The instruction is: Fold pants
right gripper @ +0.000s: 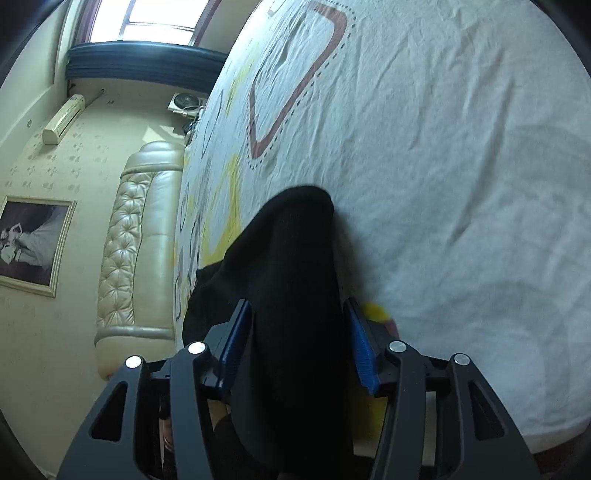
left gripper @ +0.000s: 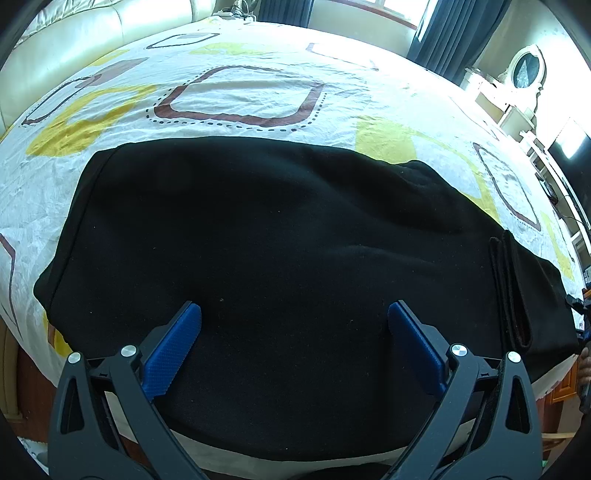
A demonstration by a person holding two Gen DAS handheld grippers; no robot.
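Observation:
Black pants (left gripper: 266, 236) lie spread flat across the patterned bed sheet (left gripper: 243, 99), with a folded band edge at the right (left gripper: 511, 288). My left gripper (left gripper: 294, 314) hovers over the near part of the pants, jaws wide apart and empty. In the right wrist view, my right gripper (right gripper: 297, 321) is closed on a thick fold of the black pants (right gripper: 295, 258), lifted off the white sheet (right gripper: 461, 184). The view is tilted sideways.
A cream padded headboard (right gripper: 129, 251) runs along the far side of the bed. White furniture with an oval mirror (left gripper: 526, 70) stands at the right. Dark curtains (left gripper: 439, 33) hang by the window. The bed's near edge is just below the pants.

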